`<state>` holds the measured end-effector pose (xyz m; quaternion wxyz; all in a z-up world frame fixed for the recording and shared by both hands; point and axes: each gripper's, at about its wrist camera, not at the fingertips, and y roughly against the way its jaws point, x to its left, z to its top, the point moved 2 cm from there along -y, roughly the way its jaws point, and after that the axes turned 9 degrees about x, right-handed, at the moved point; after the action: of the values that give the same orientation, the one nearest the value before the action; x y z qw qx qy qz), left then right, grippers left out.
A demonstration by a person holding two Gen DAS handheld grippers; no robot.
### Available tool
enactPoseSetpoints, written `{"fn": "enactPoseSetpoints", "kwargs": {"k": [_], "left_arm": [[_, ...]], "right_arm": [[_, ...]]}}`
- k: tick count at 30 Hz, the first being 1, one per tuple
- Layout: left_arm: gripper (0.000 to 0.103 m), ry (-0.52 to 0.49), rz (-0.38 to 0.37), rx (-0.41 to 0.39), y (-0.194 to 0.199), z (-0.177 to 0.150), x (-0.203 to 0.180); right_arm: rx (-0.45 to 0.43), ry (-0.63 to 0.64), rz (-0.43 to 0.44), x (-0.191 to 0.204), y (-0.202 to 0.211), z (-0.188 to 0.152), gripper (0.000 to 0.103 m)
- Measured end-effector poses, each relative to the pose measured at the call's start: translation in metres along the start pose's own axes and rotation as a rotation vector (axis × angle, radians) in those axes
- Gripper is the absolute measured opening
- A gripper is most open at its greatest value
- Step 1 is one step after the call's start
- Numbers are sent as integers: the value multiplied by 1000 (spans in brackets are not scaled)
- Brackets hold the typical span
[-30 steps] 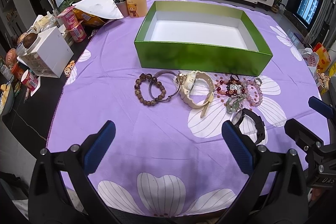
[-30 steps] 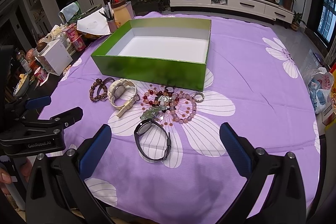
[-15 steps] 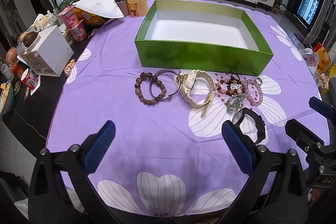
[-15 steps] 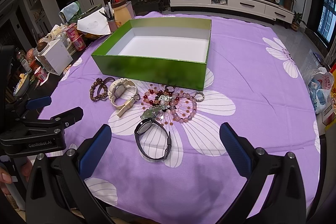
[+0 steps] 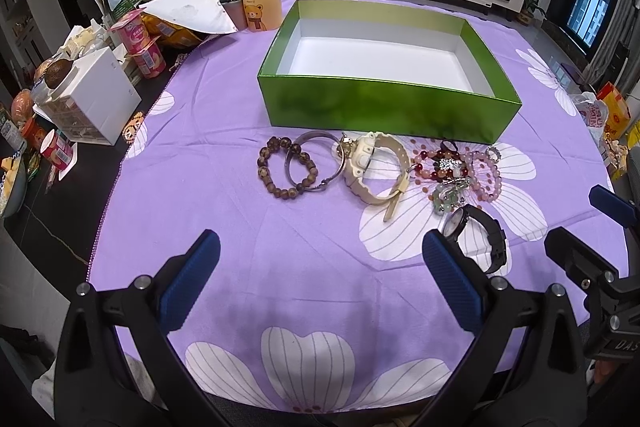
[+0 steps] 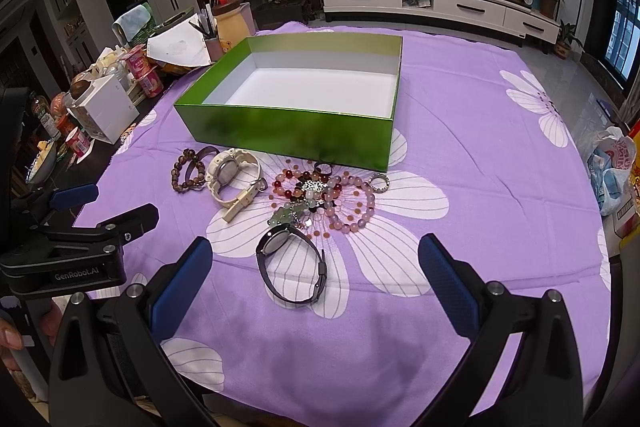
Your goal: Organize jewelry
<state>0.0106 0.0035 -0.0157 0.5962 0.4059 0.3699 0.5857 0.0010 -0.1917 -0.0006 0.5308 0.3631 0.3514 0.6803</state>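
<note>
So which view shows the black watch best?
The right wrist view: the black watch lies whole between the open fingers, dial and strap visible. In the left wrist view the left gripper's finger covers part of its dial.

A green box (image 5: 384,107) with a white inside sits open and empty on the purple cloth. In a row just before its near wall lie a brown bead bracelet (image 5: 282,169), a metal bangle (image 5: 316,165) overlapping it, a cream watch (image 5: 370,167) and a tangle of pink and red bead bracelets (image 6: 332,195). A black watch (image 6: 292,267) lies nearest, on a white flower.
</note>
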Motion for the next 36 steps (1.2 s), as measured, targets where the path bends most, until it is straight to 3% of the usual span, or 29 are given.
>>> {"fn": "enactPoseSetpoints", "kwargs": {"k": [16,24,30,36], "left_arm": [[101,3,-4,3,-3,-2,0],[101,49,-94,-32,-16,-4,11],[101,70,-188,-41,-35,-14,19],[101,102,-236,-62,-47,-15,21]], "right_arm": [[4,-5,3,-1,-2,-1,102],[4,0,56,-5,-13,-6,101],[47,16,69,-12,-35,-14,75],[64,58,67,-12,-55,-24,48]]}}
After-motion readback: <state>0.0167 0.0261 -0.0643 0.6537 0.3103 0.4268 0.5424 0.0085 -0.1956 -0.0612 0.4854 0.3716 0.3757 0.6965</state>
